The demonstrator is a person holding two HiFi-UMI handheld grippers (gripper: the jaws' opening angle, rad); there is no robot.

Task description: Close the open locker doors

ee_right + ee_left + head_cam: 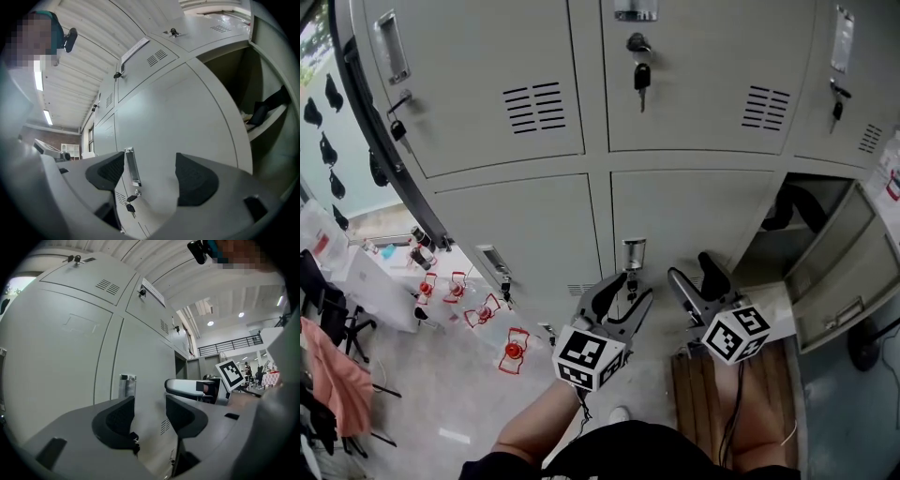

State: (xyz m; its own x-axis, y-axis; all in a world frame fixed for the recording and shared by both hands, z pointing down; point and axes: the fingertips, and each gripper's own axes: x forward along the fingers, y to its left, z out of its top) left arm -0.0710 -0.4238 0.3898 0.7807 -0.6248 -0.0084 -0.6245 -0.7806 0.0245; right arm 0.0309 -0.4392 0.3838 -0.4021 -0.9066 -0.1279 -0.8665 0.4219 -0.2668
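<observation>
- Grey steel lockers (487, 56) fill our view; the lower right door (839, 281) stands open, swung out to the right of its compartment (797, 220).
- Our left gripper (623, 292) faces a closed door's handle (634, 253), jaws apart with nothing between them.
- Our right gripper (696, 274), just beside it, is likewise parted and empty, near the open compartment.

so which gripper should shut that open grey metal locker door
Right. The right gripper, jaws open and empty, sits nearest the open grey metal locker door; the left gripper faces a closed grey door.
</observation>
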